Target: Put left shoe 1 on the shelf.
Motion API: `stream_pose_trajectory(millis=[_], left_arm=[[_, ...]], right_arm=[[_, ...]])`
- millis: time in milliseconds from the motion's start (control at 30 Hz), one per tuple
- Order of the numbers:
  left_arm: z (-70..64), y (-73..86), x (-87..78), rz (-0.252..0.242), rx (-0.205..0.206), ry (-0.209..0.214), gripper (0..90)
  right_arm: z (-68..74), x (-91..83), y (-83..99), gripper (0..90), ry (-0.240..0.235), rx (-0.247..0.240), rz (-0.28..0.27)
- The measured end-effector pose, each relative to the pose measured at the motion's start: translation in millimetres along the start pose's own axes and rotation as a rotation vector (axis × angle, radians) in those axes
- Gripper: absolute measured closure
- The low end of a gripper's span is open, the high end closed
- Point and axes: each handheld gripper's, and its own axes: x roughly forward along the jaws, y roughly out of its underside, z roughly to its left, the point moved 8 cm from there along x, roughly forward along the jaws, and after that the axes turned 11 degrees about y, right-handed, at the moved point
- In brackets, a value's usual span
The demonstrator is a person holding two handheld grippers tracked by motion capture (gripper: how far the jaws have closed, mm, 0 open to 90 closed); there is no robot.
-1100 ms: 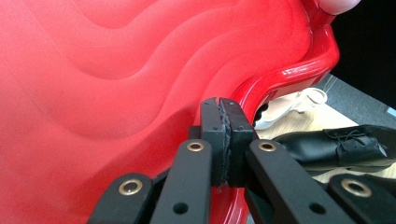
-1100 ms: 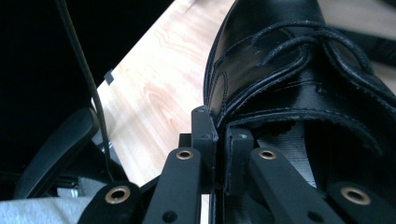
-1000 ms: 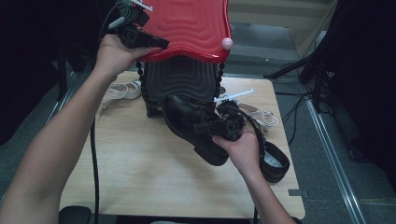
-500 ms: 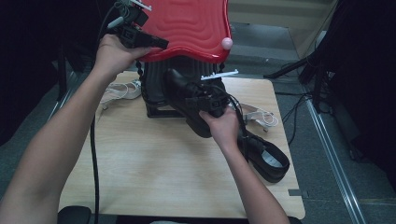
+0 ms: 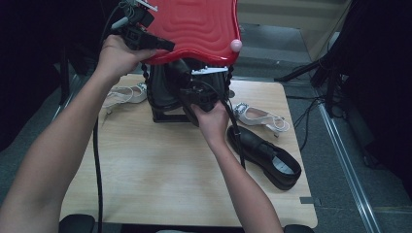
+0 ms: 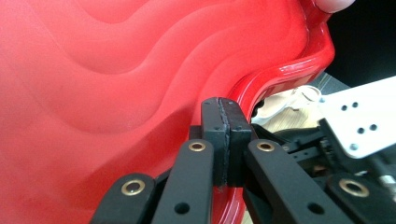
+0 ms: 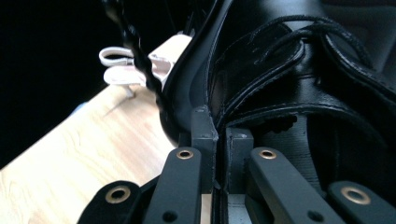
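The left gripper (image 5: pixel 145 36) is clenched on the edge of a red lid (image 5: pixel 194 24) and holds it lifted above a black case (image 5: pixel 163 92) at the far side of the wooden table (image 5: pixel 160 170). In the left gripper view the jaws meet on the rim of the lid (image 6: pixel 116 93), which is glossy, with soft wave shapes pressed into its surface.

The right gripper (image 5: pixel 197 94) is closed on the edge of a black shoe (image 7: pixel 299 70), and holds it at the opening of the case, under the lid. The shoe is of shiny black leather, with stitched seams and thin black laces on top.

A second black shoe (image 5: pixel 265 155) lies flat on the table, near the right forearm. One white sandal (image 5: pixel 260 116) lies just behind it, and another white sandal (image 5: pixel 124 93) lies to the left of the case.
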Motion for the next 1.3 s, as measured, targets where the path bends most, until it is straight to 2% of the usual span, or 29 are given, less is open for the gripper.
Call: stream_pose_trajectory(millis=[200, 333, 467, 633, 733, 800, 933, 1000, 1067, 1167, 1233, 1300], left_arm=[[0.2, 0.0, -0.5, 0.006, 0.001, 0.004, 90.0], [0.3, -0.1, -0.4, 0.005, -0.001, 0.003, 90.0], [-0.4, -0.2, -0.3, 0.001, -0.007, 0.000, 90.0], [0.0, -0.2, 0.3, -0.001, -0.006, -0.005, 90.0], [-0.3, -0.1, 0.6, -0.008, -0.006, -0.009, 90.0], [0.0, -0.2, 0.7, -0.009, -0.005, -0.008, 90.0], [0.1, -0.1, 0.8, -0.006, -0.007, -0.012, 90.0], [0.2, -0.1, 0.8, -0.007, -0.003, -0.012, 90.0], [0.1, -0.1, 0.9, -0.007, -0.004, -0.012, 90.0], [0.3, 0.0, 1.0, -0.002, -0.003, -0.016, 90.0], [0.5, 0.0, 1.2, 0.000, -0.002, -0.020, 90.0], [0.7, 0.0, 1.2, 0.000, -0.006, -0.020, 90.0]], right_arm=[[3.9, 10.6, -9.6, 86.8, 0.006, 0.024, -0.064], [8.2, 18.0, -12.8, 85.2, 0.037, -0.023, -0.075], [15.3, 25.8, -9.4, 82.4, 0.051, -0.052, -0.051], [20.3, 28.6, -6.2, 77.0, 0.017, -0.024, -0.022], [21.5, 29.3, -4.4, 72.9, 0.018, -0.030, -0.011], [22.0, 28.5, -4.9, 70.3, 0.001, -0.009, -0.007], [20.1, 24.5, -5.7, 66.7, -0.006, -0.017, -0.018], [18.3, 20.4, -6.0, 69.3, -0.012, -0.017, -0.023], [17.4, 18.2, -4.6, 69.2, -0.033, 0.003, -0.004], [17.6, 17.1, -2.9, 76.2, -0.046, 0.000, 0.005], [16.5, 16.5, -4.3, 83.1, -0.037, 0.006, 0.011], [14.1, 16.4, -6.4, 86.0, -0.031, 0.018, 0.010]])
